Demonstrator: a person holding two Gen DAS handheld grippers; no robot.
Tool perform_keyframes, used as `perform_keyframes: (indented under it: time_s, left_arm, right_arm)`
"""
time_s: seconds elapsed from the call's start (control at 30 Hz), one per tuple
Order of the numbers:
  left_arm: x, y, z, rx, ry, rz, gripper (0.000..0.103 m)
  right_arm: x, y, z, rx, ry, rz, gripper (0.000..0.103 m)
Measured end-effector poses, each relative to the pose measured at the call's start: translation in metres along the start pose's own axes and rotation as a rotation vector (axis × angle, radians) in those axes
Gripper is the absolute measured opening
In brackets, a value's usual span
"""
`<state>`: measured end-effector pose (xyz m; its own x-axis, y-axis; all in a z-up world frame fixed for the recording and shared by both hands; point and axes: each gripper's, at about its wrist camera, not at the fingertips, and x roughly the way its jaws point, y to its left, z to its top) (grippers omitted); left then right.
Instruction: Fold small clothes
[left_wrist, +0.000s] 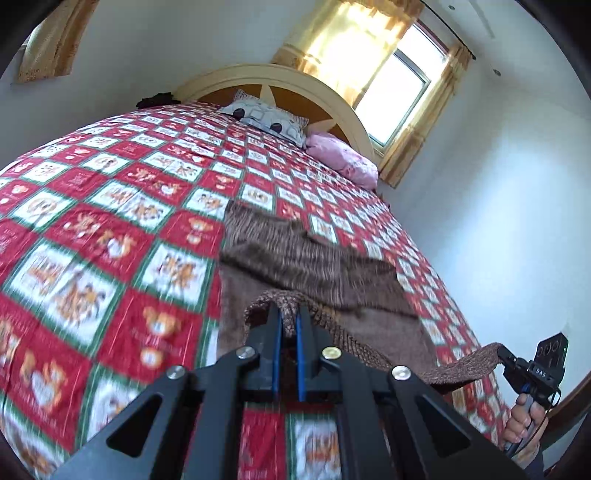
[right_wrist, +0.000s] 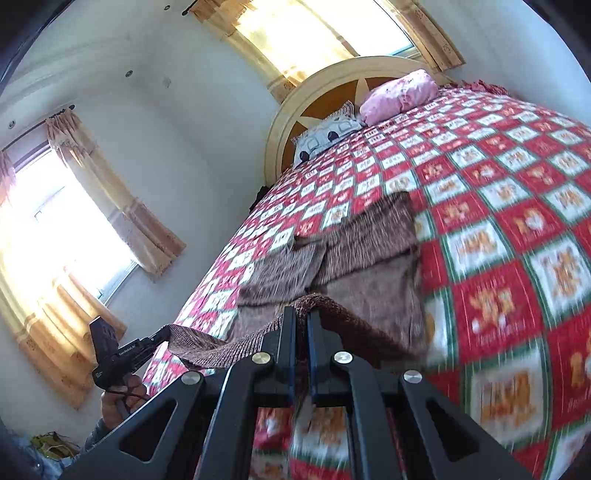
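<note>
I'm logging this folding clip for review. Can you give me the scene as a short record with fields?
surface: bed with a red, white and green checked cover
garment: brown knit garment, far part lying on the bed, near hem lifted
left gripper: shut on the hem
right gripper: shut on the hem
hem between grippers: stretched as a band from one to the other
pillows: patterned pillow and pink pillow by the headboard
picture quality: motion blur on the cover

Bright window (left_wrist: 400, 83) glare, fisheye warp, motion-blurred bedspread (left_wrist: 92, 240).
</note>
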<state>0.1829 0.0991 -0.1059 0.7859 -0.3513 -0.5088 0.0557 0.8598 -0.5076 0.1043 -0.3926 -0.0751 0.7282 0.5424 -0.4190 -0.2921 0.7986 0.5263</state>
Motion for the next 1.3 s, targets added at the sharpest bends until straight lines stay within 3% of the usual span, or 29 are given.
perform_keyframes:
  time_s: [0.27,0.5,1.2,1.3]
  left_arm:
    - [0.05,-0.005,0.05,-0.008,-0.015,0.017,0.007]
    - [0.096,-0.009,0.079,0.0,-0.007,0.037,0.007]
    - [0.236,0.021,0.112,0.037,0.117,0.183,0.007]
    - [0.249,0.022,0.113,0.045,0.124,0.21,0.014]
  right_arm:
    - [0.043,-0.009,0.056,0.0,-0.027,-0.034,0.004]
    - [0.089,-0.034,0.09,0.031,0.003,-0.079,0.004]
    - [0.243,-0.119,0.15,0.087,0.148,-0.247,0.004]
    - [0.261,-0.137,0.153,0.12,0.167,-0.253,0.005]
